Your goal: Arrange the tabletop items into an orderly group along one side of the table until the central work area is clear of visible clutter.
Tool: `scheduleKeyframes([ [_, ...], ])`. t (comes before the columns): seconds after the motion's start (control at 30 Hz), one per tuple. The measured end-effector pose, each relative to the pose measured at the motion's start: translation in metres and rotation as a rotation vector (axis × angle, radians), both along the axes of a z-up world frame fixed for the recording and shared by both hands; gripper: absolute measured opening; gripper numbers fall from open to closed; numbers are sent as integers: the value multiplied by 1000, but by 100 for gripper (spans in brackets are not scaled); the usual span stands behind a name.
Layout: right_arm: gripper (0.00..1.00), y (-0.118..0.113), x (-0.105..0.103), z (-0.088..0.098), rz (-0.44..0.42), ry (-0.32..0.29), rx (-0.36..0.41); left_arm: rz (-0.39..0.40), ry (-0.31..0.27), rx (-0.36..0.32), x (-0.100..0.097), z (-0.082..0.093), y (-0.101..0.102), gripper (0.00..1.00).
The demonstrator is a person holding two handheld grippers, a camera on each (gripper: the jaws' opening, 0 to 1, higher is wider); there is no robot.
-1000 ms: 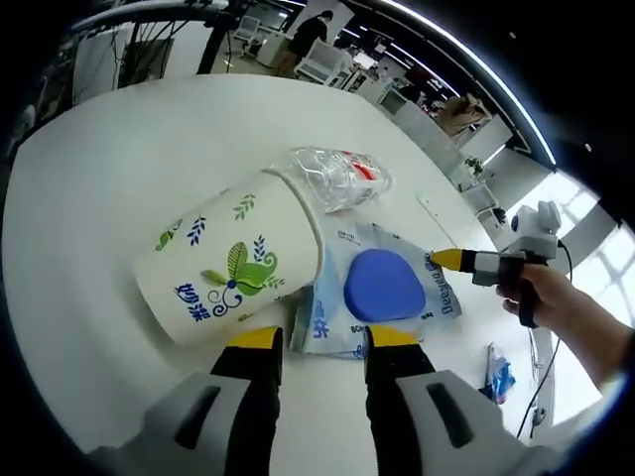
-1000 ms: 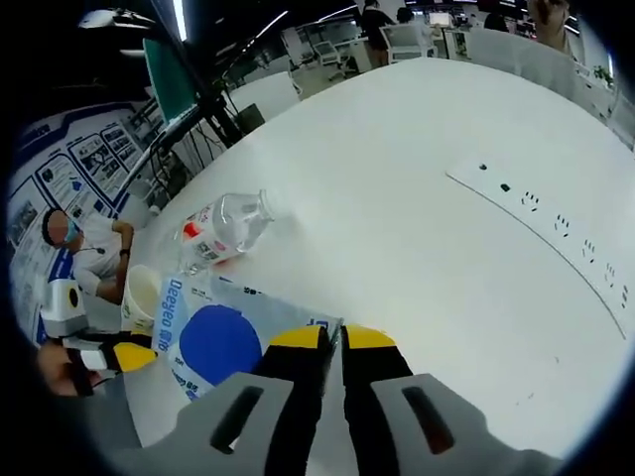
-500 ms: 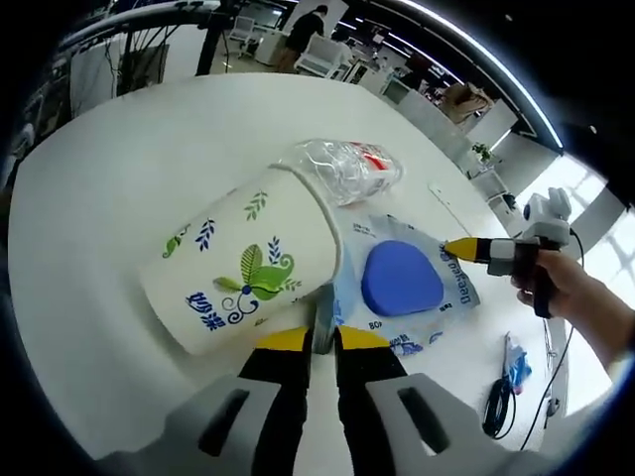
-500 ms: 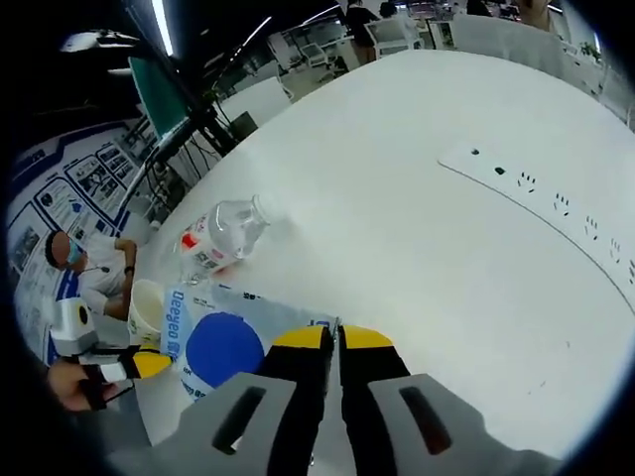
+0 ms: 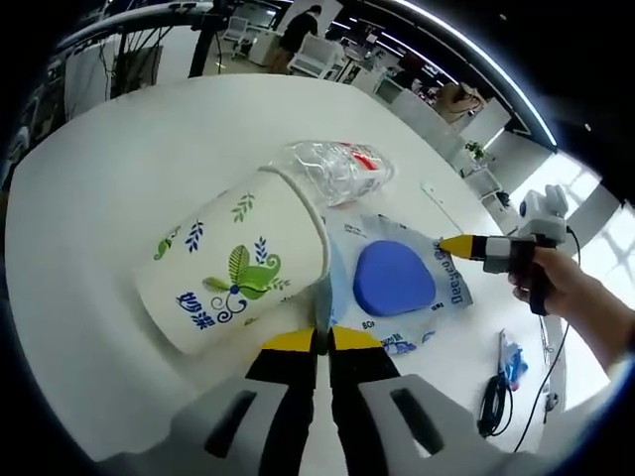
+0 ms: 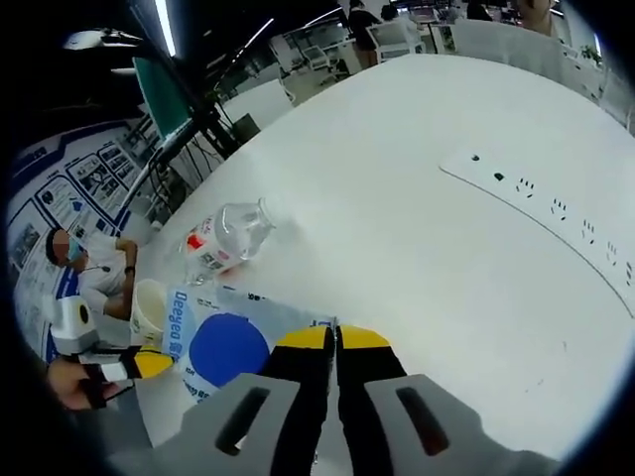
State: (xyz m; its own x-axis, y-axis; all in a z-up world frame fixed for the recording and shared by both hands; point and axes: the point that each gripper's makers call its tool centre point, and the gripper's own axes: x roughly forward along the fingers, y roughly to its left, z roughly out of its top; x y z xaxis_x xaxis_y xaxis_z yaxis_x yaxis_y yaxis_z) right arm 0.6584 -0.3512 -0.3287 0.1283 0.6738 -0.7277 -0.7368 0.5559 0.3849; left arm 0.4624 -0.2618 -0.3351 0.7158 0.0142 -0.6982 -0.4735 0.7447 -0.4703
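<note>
Now, line by line:

Worktop: a wide white worktop (image 5: 119,169) carries everything; a flush strip of sockets (image 6: 541,213) runs across the right of the right gripper view.

Left tongs (image 5: 316,342): at the bottom centre of the left gripper view, the yellow-tipped jaws are pressed together on the near edge of the pouch. They show again at the lower left of the right gripper view (image 6: 154,364).

Right tongs (image 6: 334,339): at the bottom centre of the right gripper view, the jaws are shut tight on the pouch's corner. In the left gripper view they come in from the right (image 5: 444,244), held by a hand (image 5: 556,288).

Pouch: a flat, pale blue pouch (image 5: 397,283) with a dark blue oval and printed letters lies at the centre of the left gripper view, pinched at two edges; in the right gripper view it lies at the lower left (image 6: 223,342).

Paper cup: a white paper cup (image 5: 233,268) with green and blue leaf print lies on its side, left of centre, its rim just beside the pouch.

Bottle: a clear plastic bottle (image 5: 332,169) with a red and white label lies on its side above the cup and pouch; left of centre in the right gripper view (image 6: 226,238).

Cable: a dark cable (image 5: 493,402) lies at the lower right of the left gripper view.
</note>
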Motion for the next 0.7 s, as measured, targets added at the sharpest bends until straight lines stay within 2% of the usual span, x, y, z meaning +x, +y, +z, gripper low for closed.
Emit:
scheduleKeyframes([
  [0.37,0,-12,1,11,-28,-13,15,-26,-21,-10,5,7,-7,0],
  [0.7,0,-35,-5,37,-75,-41,38,-77,-52,-13,15,21,-19,0],
])
